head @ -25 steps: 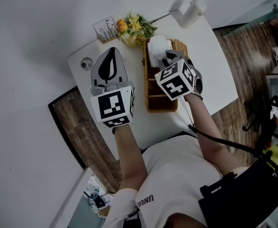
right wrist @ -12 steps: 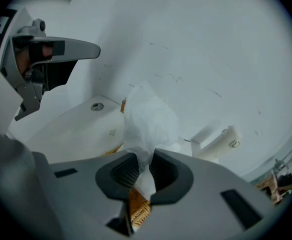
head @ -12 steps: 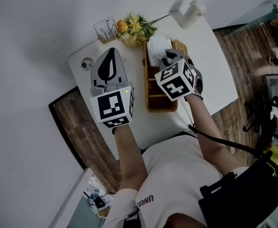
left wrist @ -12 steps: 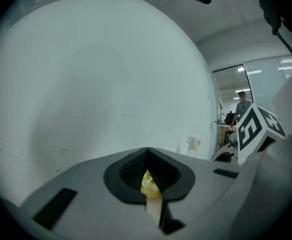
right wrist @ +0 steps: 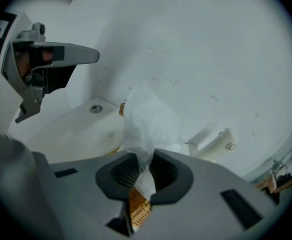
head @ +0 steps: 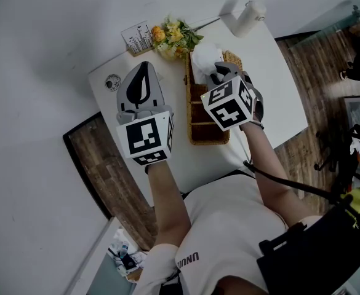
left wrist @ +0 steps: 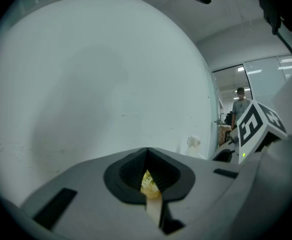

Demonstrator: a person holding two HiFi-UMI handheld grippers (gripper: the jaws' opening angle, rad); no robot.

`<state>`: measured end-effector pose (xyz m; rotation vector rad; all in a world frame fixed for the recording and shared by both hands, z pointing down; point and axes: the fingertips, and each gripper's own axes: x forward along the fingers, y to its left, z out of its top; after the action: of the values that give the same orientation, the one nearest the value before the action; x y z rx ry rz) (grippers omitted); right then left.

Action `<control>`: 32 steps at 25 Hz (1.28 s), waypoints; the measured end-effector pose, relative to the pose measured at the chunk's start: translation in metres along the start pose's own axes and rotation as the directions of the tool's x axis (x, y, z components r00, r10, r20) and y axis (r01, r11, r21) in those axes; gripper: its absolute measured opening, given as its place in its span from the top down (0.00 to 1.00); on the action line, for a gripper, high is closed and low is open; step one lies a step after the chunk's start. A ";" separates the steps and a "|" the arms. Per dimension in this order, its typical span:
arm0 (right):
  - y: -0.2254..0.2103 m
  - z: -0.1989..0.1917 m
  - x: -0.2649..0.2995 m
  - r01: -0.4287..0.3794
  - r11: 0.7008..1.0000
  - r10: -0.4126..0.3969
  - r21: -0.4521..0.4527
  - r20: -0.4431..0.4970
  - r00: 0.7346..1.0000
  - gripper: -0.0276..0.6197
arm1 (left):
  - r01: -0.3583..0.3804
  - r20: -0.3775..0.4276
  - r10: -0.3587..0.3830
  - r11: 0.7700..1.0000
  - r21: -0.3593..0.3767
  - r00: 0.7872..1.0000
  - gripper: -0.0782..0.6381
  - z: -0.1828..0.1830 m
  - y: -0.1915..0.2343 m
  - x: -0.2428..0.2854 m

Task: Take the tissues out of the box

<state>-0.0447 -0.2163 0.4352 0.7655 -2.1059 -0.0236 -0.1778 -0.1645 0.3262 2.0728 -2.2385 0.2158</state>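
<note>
A brown wicker tissue box (head: 208,133) lies on the white table (head: 272,85). A white tissue (head: 204,58) stands up out of its far end. My right gripper (head: 219,70) is over that end, shut on the tissue's lower part. In the right gripper view the tissue (right wrist: 149,121) fans out above the right gripper (right wrist: 145,156), pinched between the dark pads, with wicker (right wrist: 137,208) showing below. My left gripper (head: 144,65) hovers left of the box with its jaws together. In the left gripper view the left gripper (left wrist: 146,151) holds nothing.
Yellow flowers (head: 176,35) and a small card (head: 137,38) stand at the table's far edge. A white lamp-like object (head: 247,16) sits at the far right corner. A small round fitting (head: 112,82) is near the left corner. Wooden floor surrounds the table.
</note>
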 end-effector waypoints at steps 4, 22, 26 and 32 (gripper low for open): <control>-0.001 0.002 -0.002 0.005 1.000 -0.005 -0.002 0.008 1.000 0.88 | 0.000 0.003 0.000 1.000 0.000 1.000 0.87 0.001 0.000 0.000; -0.005 0.007 -0.009 0.030 0.999 -0.030 -0.010 0.028 0.999 0.88 | -0.001 0.004 0.001 1.000 0.002 1.000 0.87 0.001 0.000 -0.002; -0.005 0.007 -0.010 0.031 0.999 -0.031 -0.012 0.030 0.999 0.88 | -0.002 0.006 0.002 1.000 0.001 1.000 0.87 0.002 0.001 -0.003; -0.005 0.008 -0.011 0.033 0.999 -0.033 -0.014 0.032 0.999 0.88 | -0.003 0.005 0.003 1.000 0.001 1.000 0.87 0.002 0.001 -0.004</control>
<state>-0.0432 -0.2167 0.4211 0.7960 -2.1204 -0.0687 -0.1779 -0.1611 0.3232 2.0724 -2.2455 0.2129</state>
